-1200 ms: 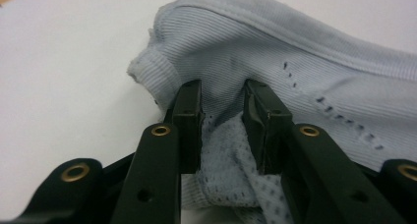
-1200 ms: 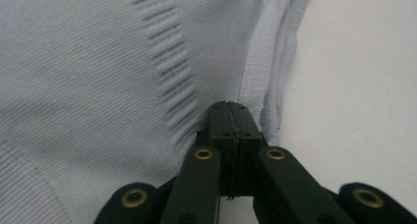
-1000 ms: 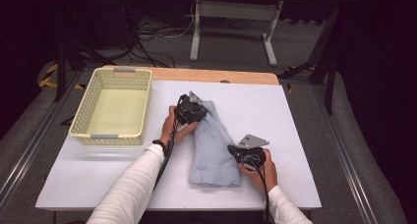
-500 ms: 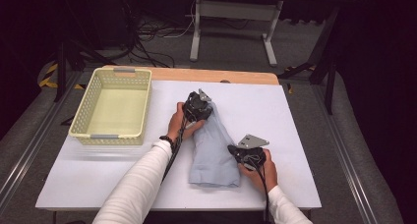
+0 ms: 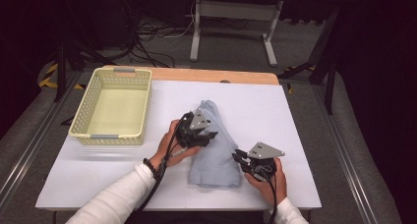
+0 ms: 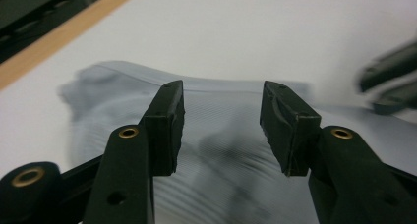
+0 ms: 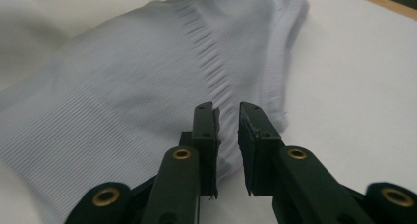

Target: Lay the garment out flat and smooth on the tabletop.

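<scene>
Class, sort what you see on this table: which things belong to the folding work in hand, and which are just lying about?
In the job:
- folded pale blue ribbed cloth
- left gripper, jaws just opening over it
- right gripper, jaws just parting at its edge

Lying about:
- pale yellow plastic basket
- white table sheet

Ribbed matt cloth garment, perforated plastic basket — smooth white table sheet, wooden edge
</scene>
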Demonstrator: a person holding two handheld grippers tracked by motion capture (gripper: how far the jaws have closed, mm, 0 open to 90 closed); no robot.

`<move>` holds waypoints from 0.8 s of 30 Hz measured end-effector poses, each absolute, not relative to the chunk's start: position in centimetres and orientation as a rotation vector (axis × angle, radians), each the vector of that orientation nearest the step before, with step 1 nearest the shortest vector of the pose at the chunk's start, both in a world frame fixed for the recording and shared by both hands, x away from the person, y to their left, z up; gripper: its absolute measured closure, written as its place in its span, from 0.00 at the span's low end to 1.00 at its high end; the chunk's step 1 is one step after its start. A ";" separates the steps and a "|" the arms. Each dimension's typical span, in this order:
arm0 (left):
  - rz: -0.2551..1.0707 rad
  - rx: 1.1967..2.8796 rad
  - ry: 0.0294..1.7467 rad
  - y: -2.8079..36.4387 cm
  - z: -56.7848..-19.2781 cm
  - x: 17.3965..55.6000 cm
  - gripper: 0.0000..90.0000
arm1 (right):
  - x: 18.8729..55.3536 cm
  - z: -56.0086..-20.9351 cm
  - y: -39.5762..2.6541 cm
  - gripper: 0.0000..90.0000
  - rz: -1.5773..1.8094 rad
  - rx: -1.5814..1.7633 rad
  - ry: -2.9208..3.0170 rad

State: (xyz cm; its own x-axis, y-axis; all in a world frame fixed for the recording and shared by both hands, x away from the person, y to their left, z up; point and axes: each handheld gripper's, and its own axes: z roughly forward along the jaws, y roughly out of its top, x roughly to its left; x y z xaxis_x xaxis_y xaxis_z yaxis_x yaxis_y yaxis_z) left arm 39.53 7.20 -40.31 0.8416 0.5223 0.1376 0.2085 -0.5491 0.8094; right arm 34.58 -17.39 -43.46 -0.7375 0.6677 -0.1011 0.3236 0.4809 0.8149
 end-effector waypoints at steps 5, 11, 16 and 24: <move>0.435 2.233 0.458 6.9 -41.7 36.3 0.67 | 33.9 -44.2 -16.6 0.91 1.123 0.777 2.380; 0.389 2.273 0.497 7.9 -44.7 36.0 0.67 | 34.8 -45.5 -16.4 0.90 1.078 0.804 2.400; 0.412 2.220 0.480 8.4 -45.9 35.8 0.67 | 35.3 -45.6 -16.7 0.90 1.068 0.817 2.399; 0.401 2.196 0.491 8.4 -46.1 35.9 0.67 | 35.9 -44.1 -16.2 0.92 1.137 0.814 2.319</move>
